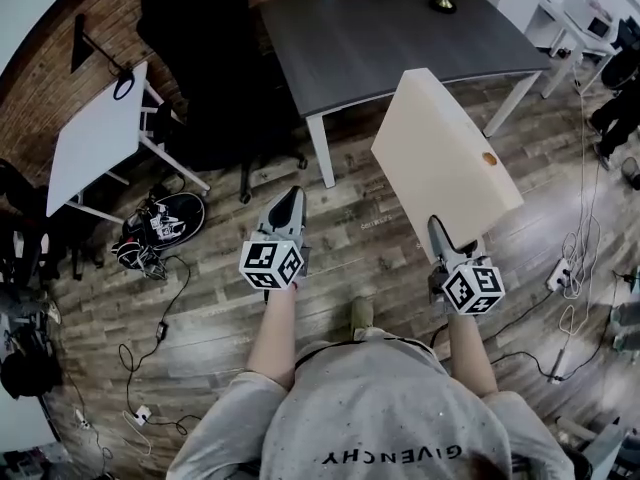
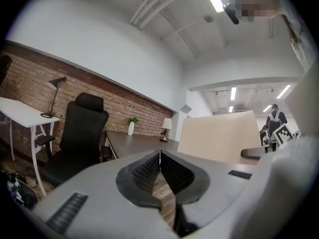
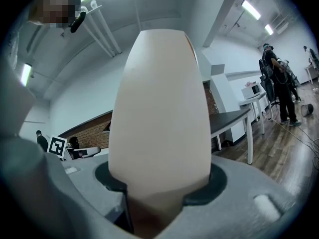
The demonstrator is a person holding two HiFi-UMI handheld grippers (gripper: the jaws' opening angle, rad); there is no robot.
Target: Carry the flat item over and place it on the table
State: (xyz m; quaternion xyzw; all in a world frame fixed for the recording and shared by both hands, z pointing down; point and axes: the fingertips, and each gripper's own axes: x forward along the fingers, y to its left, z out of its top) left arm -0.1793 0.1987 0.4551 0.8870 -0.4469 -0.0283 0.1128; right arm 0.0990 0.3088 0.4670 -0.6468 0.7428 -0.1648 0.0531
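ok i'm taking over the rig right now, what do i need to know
Left gripper: shut, empty.
Right gripper: shut on the lower edge of the beige board, which is held tilted above the floor.
Dark table: just ahead, board not on it yet.
Done: board picked up.
Left: bring it over the table, lay it flat, let go.

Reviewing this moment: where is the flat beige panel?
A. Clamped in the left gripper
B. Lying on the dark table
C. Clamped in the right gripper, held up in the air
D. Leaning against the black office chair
C: the right gripper has its jaws shut on the lower edge of the flat beige panel, which stands up out of them short of the dark table. The left gripper is shut on nothing.
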